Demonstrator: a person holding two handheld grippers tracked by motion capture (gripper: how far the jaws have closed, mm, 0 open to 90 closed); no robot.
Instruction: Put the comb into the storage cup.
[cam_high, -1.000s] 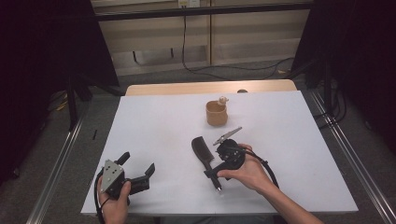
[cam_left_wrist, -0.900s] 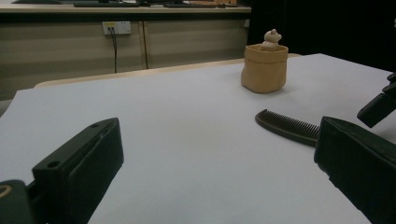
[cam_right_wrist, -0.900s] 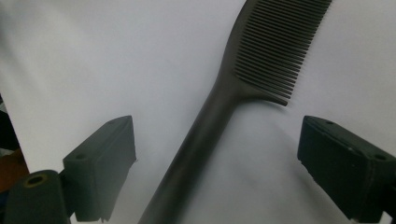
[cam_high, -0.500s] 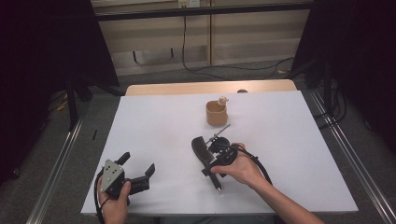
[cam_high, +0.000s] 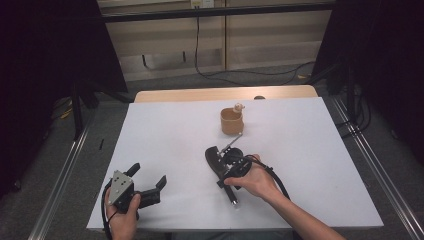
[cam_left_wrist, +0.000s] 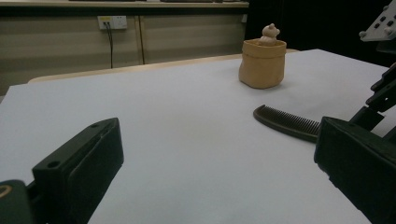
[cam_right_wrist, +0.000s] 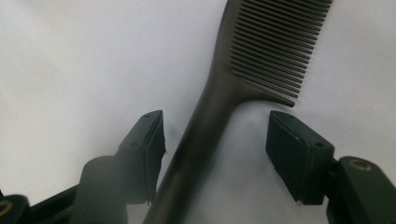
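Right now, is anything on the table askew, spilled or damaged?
Nothing stands out. The black comb lies flat between the right gripper's closing jaws, not yet pinched; the tan pouch stands upright, nothing spilled.

Your right gripper (cam_high: 226, 167) points down at table centre, jaws half apart, just been closing, pads not yet pressing. Your left gripper (cam_high: 149, 184) rests near left, jaws wide apart.

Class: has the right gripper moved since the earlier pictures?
Yes. The right gripper has shifted left, away from the pouch, over the comb; its jaws have just been closing around the handle.
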